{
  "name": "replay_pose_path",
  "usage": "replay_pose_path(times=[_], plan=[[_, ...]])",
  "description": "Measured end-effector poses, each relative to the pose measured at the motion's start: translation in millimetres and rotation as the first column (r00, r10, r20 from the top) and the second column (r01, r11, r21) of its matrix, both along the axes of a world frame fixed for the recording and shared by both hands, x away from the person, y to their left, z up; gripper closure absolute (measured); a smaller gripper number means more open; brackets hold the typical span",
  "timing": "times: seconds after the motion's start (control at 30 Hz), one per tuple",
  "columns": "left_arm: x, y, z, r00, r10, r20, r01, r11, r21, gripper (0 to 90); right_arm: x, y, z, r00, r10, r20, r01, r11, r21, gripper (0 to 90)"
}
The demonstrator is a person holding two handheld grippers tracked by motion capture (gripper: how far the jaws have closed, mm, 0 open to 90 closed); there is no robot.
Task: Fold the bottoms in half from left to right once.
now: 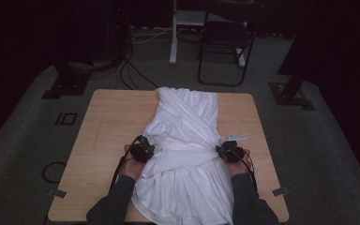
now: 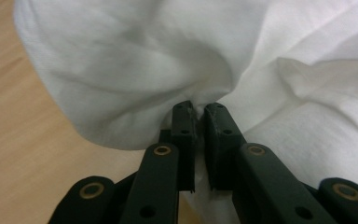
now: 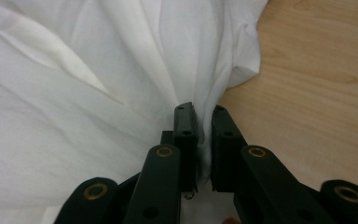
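A white garment (image 1: 185, 140) lies lengthwise down the middle of the wooden table (image 1: 108, 126), bunched and partly folded. My left gripper (image 1: 143, 149) is at the garment's left edge near its waist; in the left gripper view its jaws are shut on a pinch of the white cloth (image 2: 135, 84), which gathers between the pads. My right gripper (image 1: 228, 152) sits at the garment's right edge, level with the left. In the right gripper view the jaws pinch a fold of the cloth (image 3: 98, 93) beside bare wood (image 3: 317, 93).
A folding chair (image 1: 225, 42) and a white stand (image 1: 174, 33) are on the carpet beyond the table's far edge, with cables (image 1: 126, 70) trailing there. Bare wood shows left and right of the garment. The person's sleeves (image 1: 117, 201) come in at the near edge.
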State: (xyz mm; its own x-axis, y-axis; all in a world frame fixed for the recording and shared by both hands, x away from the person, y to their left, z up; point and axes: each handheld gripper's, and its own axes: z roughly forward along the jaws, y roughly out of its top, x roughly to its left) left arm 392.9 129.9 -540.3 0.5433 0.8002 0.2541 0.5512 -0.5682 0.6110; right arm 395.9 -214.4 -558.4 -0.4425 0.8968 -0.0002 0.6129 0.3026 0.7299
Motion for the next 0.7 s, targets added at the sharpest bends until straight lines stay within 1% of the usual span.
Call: replay_pose_path(times=[0.1, 0.13, 0.2, 0.23, 0.27, 0.3, 0.33, 0.4, 0.43, 0.47, 0.5, 0.53, 0.57, 0.6, 0.7], plan=[[13.3, 1.6, 0.8, 0.9998, 0.019, 0.005, -0.019, 0.9998, 0.011, 84.7, 10.0, 0.2, 0.0, 1.0000, -0.007, -0.002, 0.007, 1.000, 0.012, 83.7], [17.1, 1.8, 1.4, 0.9997, 0.024, 0.008, -0.024, 0.9995, 0.020, 84.8, 13.6, 1.1, 0.5, 0.9999, -0.010, -0.003, 0.010, 1.000, 0.007, 83.7], [25.3, 2.9, 2.1, 0.9990, 0.041, 0.015, -0.041, 0.9989, 0.023, 85.0, 20.1, 3.3, 0.9, 0.9999, -0.011, 0.000, 0.011, 1.000, -0.001, 83.8], [25.3, 2.9, 2.1, 0.9990, 0.041, 0.015, -0.041, 0.9989, 0.023, 85.0, 20.1, 3.3, 0.9, 0.9999, -0.011, 0.000, 0.011, 1.000, -0.001, 83.8], [29.3, 4.0, 2.8, 0.9987, 0.047, 0.020, -0.047, 0.9984, 0.030, 85.0, 24.4, 4.7, 1.5, 0.9999, -0.013, -0.003, 0.013, 1.000, -0.002, 83.8], [32.3, 4.9, 2.7, 0.9982, 0.054, 0.027, -0.055, 0.9981, 0.027, 85.0, 28.6, 6.5, 1.9, 0.9999, -0.015, 0.001, 0.015, 1.000, -0.011, 83.8], [37.3, 7.8, 2.9, 0.9974, 0.068, 0.025, -0.069, 0.9973, 0.026, 85.1, 35.2, 8.6, 2.2, 0.9999, -0.016, 0.003, 0.016, 1.000, -0.014, 83.8], [42.9, 10.8, 2.7, 0.9966, 0.078, 0.027, -0.078, 0.9968, 0.018, 85.3, 40.8, 10.0, 2.4, 0.9998, -0.020, 0.002, 0.020, 1.000, -0.013, 83.7], [42.9, 10.8, 2.7, 0.9966, 0.078, 0.027, -0.078, 0.9968, 0.018, 85.2, 40.8, 10.0, 2.4, 0.9998, -0.020, 0.002, 0.020, 1.000, -0.013, 83.7], [46.0, 12.1, 2.8, 0.9960, 0.085, 0.028, -0.085, 0.9963, 0.011, 85.0, 47.0, 11.4, 2.6, 0.9995, -0.031, -0.001, 0.031, 1.000, -0.005, 83.8], [49.1, 13.6, 3.5, 0.9953, 0.092, 0.030, -0.092, 0.9958, -0.002, 84.2, 49.0, 11.9, 2.7, 0.9995, -0.032, -0.001, 0.032, 0.999, -0.005, 83.8], [49.1, 13.6, 3.5, 0.9953, 0.092, 0.030, -0.092, 0.9958, -0.002, 82.3, 49.0, 11.9, 2.7, 0.9995, -0.032, -0.001, 0.032, 0.999, -0.005, 83.8], [49.1, 13.6, 3.5, 0.9953, 0.092, 0.030, -0.092, 0.9958, -0.002, 82.3, 51.0, 12.9, 3.0, 0.9993, -0.036, -0.002, 0.036, 0.999, -0.007, 83.8], [45.7, 18.5, 8.6, 0.9941, 0.101, 0.040, -0.100, 0.9947, -0.023, 71.1, 52.6, 14.4, 3.7, 0.9990, -0.045, -0.005, 0.044, 0.999, -0.012, 82.5], [34.0, 27.5, 21.5, 0.9928, 0.093, 0.076, -0.088, 0.9934, -0.073, 60.9, 48.2, 13.7, 5.9, 0.9984, -0.056, -0.004, 0.056, 0.998, -0.009, 67.4]])
